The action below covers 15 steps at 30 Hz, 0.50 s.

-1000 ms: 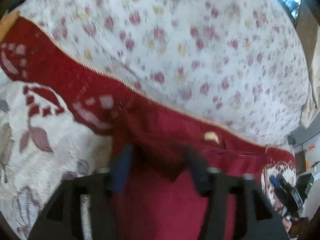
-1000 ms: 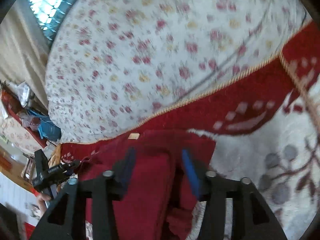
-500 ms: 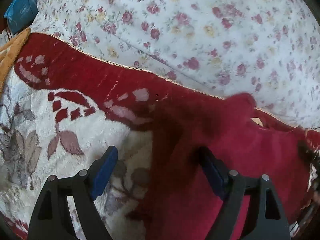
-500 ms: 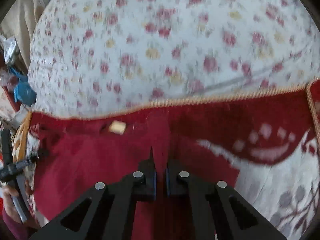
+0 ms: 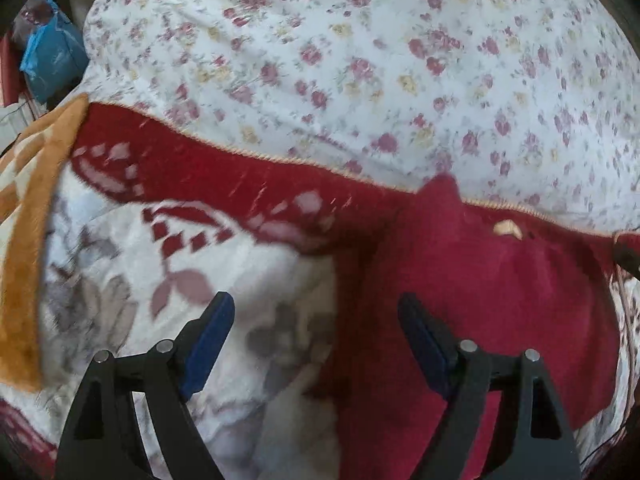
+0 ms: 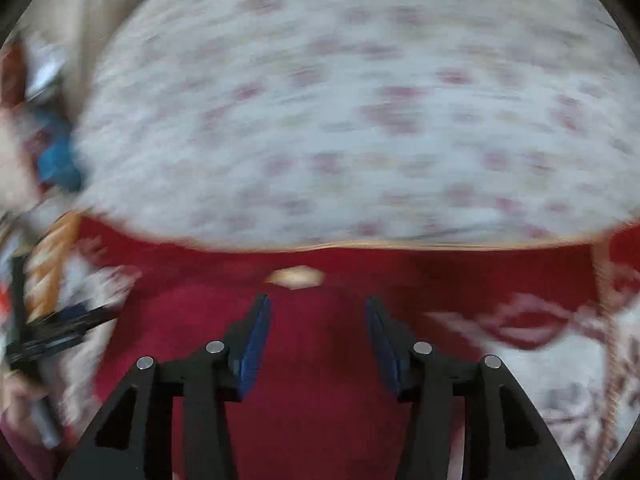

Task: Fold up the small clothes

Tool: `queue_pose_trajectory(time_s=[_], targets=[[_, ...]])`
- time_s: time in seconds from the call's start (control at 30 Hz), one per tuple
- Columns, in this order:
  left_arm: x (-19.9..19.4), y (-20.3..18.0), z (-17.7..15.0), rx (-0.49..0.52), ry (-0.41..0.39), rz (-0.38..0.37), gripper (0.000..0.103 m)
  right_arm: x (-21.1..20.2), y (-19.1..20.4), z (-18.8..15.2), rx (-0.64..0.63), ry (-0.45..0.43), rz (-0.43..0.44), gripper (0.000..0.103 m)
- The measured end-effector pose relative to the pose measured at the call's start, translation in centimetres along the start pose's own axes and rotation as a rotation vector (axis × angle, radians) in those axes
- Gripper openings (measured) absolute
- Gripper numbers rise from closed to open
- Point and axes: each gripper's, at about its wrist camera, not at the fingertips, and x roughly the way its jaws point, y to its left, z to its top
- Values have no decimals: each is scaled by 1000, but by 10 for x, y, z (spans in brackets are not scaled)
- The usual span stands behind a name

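A small dark red garment (image 5: 472,288) lies flat on a red and white patterned blanket (image 5: 224,264), its tan neck label (image 5: 507,229) at the far edge. My left gripper (image 5: 312,336) is open and empty, over the garment's left edge. In the right wrist view, which is blurred, the garment (image 6: 316,380) fills the lower middle with the label (image 6: 296,277) just beyond the fingertips. My right gripper (image 6: 316,332) is open and empty above the garment's upper middle.
A white floral bedsheet (image 5: 380,72) covers the bed beyond the blanket. An orange and cream blanket (image 5: 28,248) lies at the left. A blue bag (image 5: 52,60) sits off the bed at the far left. The left gripper shows at the left edge of the right wrist view (image 6: 36,340).
My right gripper was shut on the garment half a second ago and has opened. My left gripper opened earlier and has shifted left and back. The garment now lies spread flat.
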Motion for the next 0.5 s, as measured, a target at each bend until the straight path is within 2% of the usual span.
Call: queue_pose_trajectory(time_s=[0.07, 0.17, 0.27, 0.33, 0.43, 0.5], targets=[[-2, 5, -10, -4, 21, -16, 83, 30, 40, 1, -49, 42, 79, 54], [3, 7, -24, 6, 78, -44, 83, 80, 85, 1, -125, 89, 94, 54], [5, 13, -37, 6, 95, -62, 83, 127, 117, 4, -176, 131, 96, 54], [7, 16, -41, 16, 106, -70, 83, 156, 125, 6, -192, 144, 45, 54], [11, 20, -42, 20, 117, -74, 84, 198, 132, 17, -149, 175, 10, 54], [11, 23, -41, -5, 117, -89, 84, 207, 129, 17, -127, 184, 8, 54]])
